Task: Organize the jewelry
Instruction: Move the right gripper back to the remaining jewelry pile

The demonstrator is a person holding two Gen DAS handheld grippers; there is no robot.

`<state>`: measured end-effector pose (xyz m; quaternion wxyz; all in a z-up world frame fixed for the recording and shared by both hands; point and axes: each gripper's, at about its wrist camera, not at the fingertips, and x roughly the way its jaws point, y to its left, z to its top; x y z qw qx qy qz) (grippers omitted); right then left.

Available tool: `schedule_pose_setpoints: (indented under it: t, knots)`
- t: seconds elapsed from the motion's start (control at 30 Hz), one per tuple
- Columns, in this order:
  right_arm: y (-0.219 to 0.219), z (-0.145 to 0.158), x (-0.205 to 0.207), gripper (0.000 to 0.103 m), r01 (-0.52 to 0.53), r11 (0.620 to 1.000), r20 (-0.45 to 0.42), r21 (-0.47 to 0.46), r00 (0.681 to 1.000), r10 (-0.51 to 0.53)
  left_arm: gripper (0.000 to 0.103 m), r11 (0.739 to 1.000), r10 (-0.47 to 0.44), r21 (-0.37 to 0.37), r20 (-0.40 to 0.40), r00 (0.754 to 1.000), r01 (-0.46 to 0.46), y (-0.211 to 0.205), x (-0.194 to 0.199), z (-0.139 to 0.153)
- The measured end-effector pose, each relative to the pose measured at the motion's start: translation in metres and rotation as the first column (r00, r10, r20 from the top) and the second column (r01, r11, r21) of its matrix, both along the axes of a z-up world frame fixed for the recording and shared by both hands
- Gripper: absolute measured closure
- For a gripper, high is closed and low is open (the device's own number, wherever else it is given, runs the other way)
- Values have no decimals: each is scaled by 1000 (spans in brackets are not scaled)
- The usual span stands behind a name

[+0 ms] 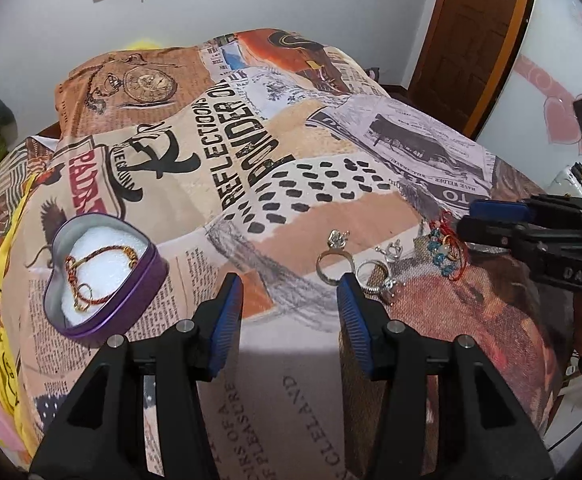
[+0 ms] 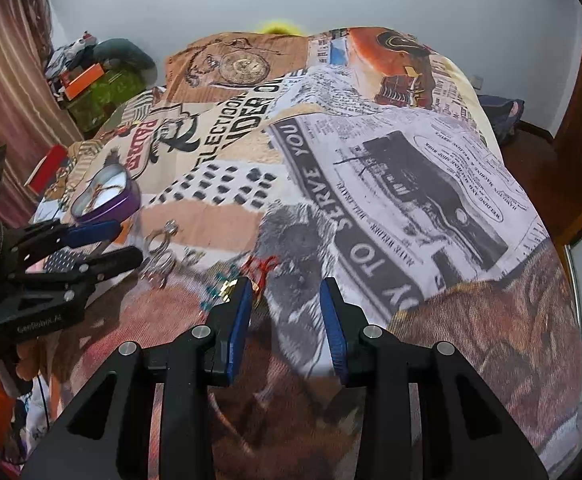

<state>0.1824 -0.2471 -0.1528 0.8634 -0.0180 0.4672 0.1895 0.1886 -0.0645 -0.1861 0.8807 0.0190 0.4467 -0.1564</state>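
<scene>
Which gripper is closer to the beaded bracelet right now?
Right. The right gripper is open with its left fingertip right beside the beaded bracelet. The left gripper is open over by the rings, with the rings between it and the bracelet.

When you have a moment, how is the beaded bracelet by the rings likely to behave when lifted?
The beaded bracelet lies in a loose tangle of thread and beads, so it will probably droop limply. Its red cord may snag the rings nearby.

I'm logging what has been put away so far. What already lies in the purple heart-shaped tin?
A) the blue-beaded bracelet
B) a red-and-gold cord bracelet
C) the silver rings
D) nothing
B: the purple heart-shaped tin holds a red-and-gold cord bracelet on its white padding, while the silver rings and the blue-beaded bracelet lie on the bedsheet.
</scene>
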Motion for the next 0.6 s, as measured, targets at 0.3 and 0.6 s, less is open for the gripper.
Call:
schedule_pose_setpoints:
  t: [0.3, 0.6]
  knots:
    - [8, -10, 8, 72, -63, 997, -28, 36, 998, 64, 54, 998, -46, -46, -14, 999, 45, -5, 9, -3]
    - [13, -10, 9, 98, -87, 995, -2, 57, 996, 88, 67, 996, -72, -51, -7, 997, 71, -14, 10, -5]
